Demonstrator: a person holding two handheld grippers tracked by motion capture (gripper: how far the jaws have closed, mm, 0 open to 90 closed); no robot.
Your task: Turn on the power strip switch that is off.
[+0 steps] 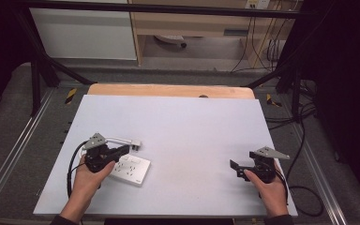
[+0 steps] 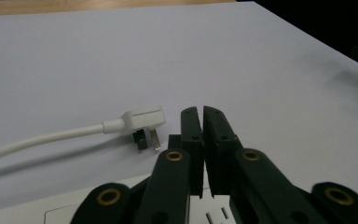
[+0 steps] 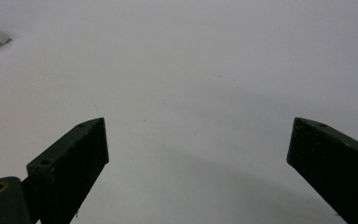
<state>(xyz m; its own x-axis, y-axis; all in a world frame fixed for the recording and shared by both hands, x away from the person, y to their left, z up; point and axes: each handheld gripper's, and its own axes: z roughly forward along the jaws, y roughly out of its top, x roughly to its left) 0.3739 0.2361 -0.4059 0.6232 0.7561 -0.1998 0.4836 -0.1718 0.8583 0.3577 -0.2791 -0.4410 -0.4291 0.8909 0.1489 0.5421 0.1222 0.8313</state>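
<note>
While over socket plate (image 1: 130, 169), L gripper (image 2: 201, 112) fingers together, empty; R gripper (image 3: 198, 140) fingers wide.

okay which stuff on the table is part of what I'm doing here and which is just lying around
In use: white socket panel, under the shut left gripper; white plug with its cord, lying just beyond it; open right gripper.

Lying about: floor cables; wooden cabinet behind the table.
</note>
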